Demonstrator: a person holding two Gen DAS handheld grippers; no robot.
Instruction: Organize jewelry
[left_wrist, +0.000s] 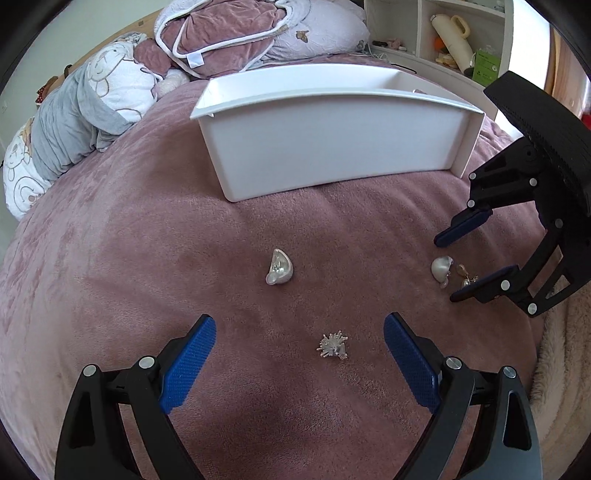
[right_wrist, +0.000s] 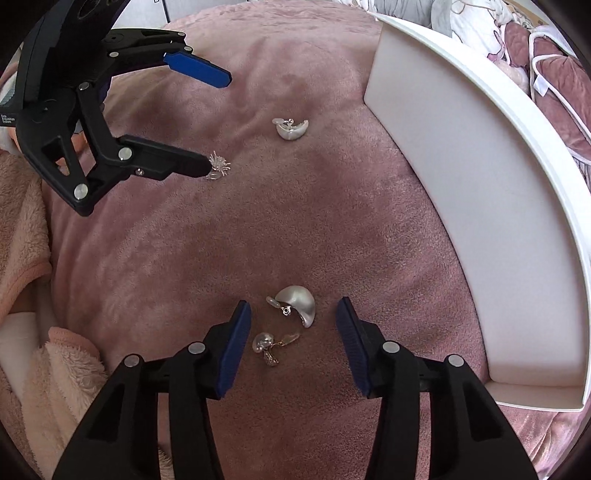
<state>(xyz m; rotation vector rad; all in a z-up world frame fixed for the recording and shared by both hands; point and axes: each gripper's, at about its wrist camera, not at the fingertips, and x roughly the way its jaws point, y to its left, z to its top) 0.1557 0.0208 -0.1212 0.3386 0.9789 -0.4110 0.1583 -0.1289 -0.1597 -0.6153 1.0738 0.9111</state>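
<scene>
White bin (left_wrist: 332, 147) stood at 12 o'clock on pink blanket (left_wrist: 147, 277), bare plush around | left gripper (left_wrist: 300, 341) released wide, straddling spiky earring (left_wrist: 332, 347) | right gripper (right_wrist: 293, 321) parted, untouching, around silver shell earring (right_wrist: 295, 299), pearl earring (right_wrist: 267, 345).

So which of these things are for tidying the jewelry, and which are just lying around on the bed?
For the job:
- spiky silver earring
- curved silver earring
- second curved silver earring
- small gold and pearl earring
- white tray
- left gripper and right gripper, both open

Just lying about:
- rolled bear-print blanket
- pillows
- peach fleece blanket
- shelf items
</scene>
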